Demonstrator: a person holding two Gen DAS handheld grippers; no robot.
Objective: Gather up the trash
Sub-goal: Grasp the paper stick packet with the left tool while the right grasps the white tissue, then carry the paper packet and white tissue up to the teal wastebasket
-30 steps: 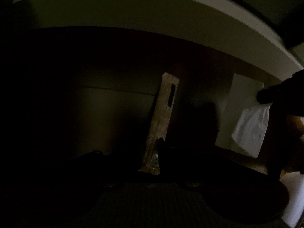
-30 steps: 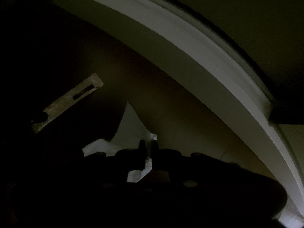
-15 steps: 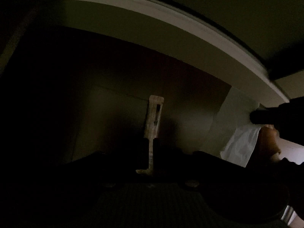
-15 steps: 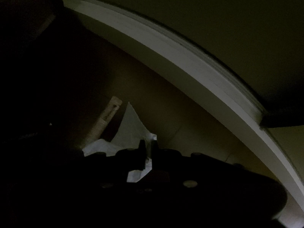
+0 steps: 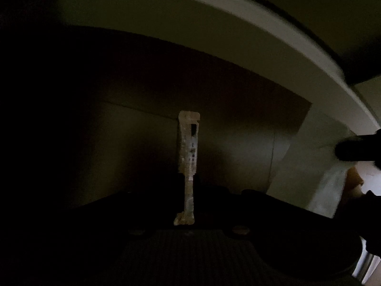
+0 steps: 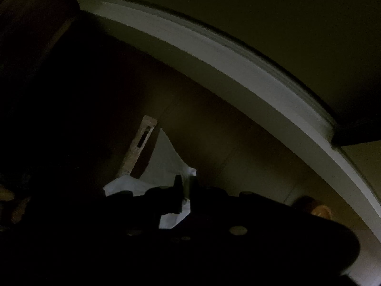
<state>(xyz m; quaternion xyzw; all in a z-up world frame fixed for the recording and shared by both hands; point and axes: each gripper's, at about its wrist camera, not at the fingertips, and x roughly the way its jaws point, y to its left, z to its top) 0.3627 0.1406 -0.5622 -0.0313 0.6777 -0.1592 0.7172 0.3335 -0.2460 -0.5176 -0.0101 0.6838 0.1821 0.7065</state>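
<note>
The scene is very dark. My left gripper (image 5: 189, 178) is shut on a long pale plastic strip (image 5: 188, 143) with a slot near its top, and holds it upright. The strip also shows in the right wrist view (image 6: 140, 145), tilted, just left of the paper. My right gripper (image 6: 187, 181) is shut on a crumpled white paper (image 6: 166, 164). The paper shows faintly at the right edge of the left wrist view (image 5: 329, 190), below the dark tip of my right gripper (image 5: 354, 151).
A pale curved band like a baseboard (image 5: 238, 28) runs across the top of both views (image 6: 238, 71), with a dark floor or wall below it. A small tan round object (image 6: 320, 211) sits at the right.
The left gripper has turned the strip upright and moved it closer to the right gripper's paper. The right gripper keeps its hold on the paper and has shifted slightly.
</note>
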